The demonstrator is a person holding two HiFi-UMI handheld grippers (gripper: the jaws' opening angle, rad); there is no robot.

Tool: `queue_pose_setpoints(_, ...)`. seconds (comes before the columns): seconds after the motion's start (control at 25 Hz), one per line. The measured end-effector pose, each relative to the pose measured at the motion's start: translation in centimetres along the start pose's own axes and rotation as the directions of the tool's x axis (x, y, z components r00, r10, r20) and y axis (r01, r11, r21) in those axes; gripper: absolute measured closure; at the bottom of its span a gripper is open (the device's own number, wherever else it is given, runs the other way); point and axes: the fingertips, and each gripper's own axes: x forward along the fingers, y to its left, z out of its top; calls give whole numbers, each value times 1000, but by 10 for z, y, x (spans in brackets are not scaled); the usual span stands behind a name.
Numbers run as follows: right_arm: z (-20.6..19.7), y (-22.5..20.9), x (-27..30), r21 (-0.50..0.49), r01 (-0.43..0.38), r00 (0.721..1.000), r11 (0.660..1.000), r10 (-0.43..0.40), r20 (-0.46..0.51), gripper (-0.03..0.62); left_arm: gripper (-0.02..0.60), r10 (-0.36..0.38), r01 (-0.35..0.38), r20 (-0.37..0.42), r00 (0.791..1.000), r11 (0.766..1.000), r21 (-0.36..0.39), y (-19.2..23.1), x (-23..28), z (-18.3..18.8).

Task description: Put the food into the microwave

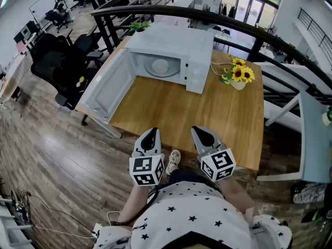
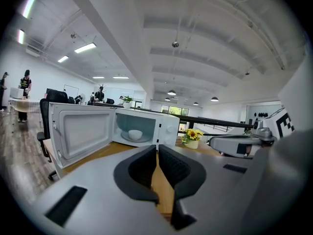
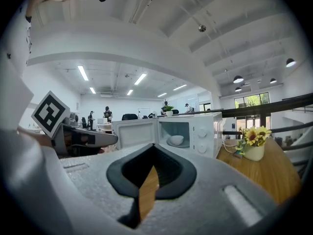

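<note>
One wooden table (image 1: 207,113) bears an open-doored microwave (image 1: 176,45) in an office.

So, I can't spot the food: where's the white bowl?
In the head view, the white bowl sits inside the open microwave, left of the sunflowers.

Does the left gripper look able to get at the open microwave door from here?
Probably yes. The microwave door hangs wide open on the left gripper's side, with only a bare stretch of table between them. The gripper's jaws are shut and hold nothing.
</note>
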Motion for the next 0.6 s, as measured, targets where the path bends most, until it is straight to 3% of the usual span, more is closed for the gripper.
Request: queue_pose_setpoints(0.6, 3, -1, -2, 21, 6, 1000, 1000, -7, 22, 589, 565, 0, 0, -4, 1000, 1000, -1, -2, 0, 0)
